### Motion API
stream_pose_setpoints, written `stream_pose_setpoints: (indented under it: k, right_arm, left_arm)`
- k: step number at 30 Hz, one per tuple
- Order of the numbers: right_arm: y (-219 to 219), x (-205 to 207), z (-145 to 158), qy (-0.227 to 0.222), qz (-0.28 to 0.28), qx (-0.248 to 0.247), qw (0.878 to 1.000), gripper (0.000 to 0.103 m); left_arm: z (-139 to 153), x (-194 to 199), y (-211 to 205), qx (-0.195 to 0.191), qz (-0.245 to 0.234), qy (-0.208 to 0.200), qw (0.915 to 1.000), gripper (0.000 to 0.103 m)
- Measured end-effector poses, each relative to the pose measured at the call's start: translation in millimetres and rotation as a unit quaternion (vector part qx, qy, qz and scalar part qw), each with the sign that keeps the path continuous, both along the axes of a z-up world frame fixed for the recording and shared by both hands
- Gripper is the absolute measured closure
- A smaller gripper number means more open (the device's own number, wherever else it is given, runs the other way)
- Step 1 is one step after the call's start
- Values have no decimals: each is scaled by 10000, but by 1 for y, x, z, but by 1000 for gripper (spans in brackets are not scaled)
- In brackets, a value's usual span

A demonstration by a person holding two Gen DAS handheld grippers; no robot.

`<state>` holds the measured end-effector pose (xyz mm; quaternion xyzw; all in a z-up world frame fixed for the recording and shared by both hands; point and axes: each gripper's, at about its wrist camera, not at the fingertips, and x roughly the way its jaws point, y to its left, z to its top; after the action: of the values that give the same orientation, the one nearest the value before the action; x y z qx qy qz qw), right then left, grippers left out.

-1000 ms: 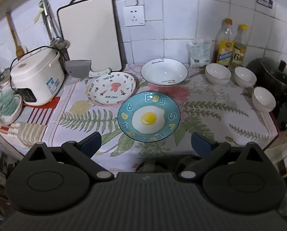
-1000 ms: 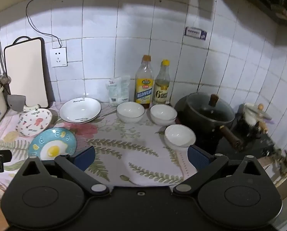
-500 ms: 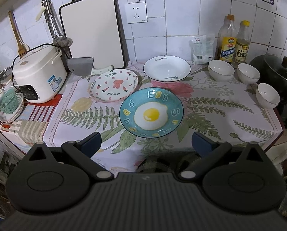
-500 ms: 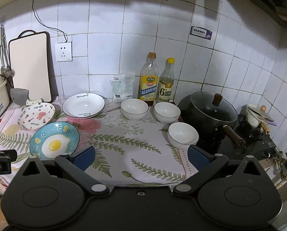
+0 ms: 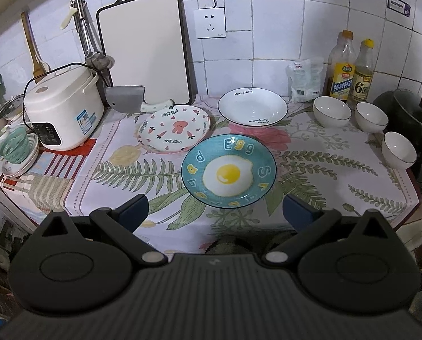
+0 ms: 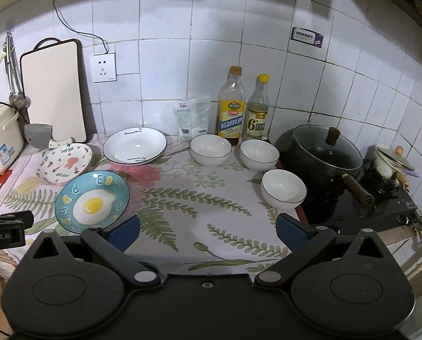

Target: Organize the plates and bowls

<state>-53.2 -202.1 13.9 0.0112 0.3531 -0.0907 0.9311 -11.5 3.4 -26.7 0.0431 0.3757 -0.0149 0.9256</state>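
On the leaf-print cloth lie a blue egg plate (image 5: pixel 229 171) (image 6: pixel 92 201), a pink-patterned plate (image 5: pixel 174 129) (image 6: pixel 64 165) and a white deep plate (image 5: pixel 252 107) (image 6: pixel 134 146). Three white bowls stand to the right: one at the back (image 5: pixel 332 111) (image 6: pixel 210 150), one beside it (image 5: pixel 371 117) (image 6: pixel 259 155), one nearer (image 5: pixel 398 150) (image 6: pixel 283 188). My left gripper (image 5: pixel 215 212) is open and empty, held just short of the egg plate. My right gripper (image 6: pixel 208 231) is open and empty above the cloth's front, the nearer bowl ahead to its right.
A rice cooker (image 5: pixel 60 107), cleaver (image 5: pixel 126 102) and cutting board (image 5: pixel 144 48) stand at the back left. Two bottles (image 6: pixel 230 107) and a bag (image 6: pixel 192 119) line the wall. A black lidded pot (image 6: pixel 321 153) sits on the stove at right.
Both grippers have tilted and drawn slightly back, so the counter sits lower in each view. No plate or bowl has moved. Both jaws stay open.
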Motion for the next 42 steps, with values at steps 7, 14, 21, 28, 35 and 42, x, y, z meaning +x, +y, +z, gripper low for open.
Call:
stream_pose_setpoints:
  k: [7,14,21,28,35,42]
  right_arm:
    - [7,2,0,36,102,-22,9999,0]
    - [9,4,0,39,75,-35,10000,0]
    - [5,4,-3,85,44,53,9999,0]
    - [6,2,-3,15,-68,-11,10000,0]
    - [2,3,-5,19,-124,23,9999,0]
    - [1,5,2,4,-85,36,10000,0]
  left_arm:
    - [-1,-4,4,-24,-3,-59,10000,0]
    - [0,-7,3,-20,19,-93,10000,0]
    - [-1,-10,-1,-16,-48,-94,9999,0]
    - [-2,-10,-1,-20,-35,-91,10000,0]
    - [-3,-10,-1,-15,-60,-65,10000,0]
    - [10,-7,5,-135,-339,-187,9992,0]
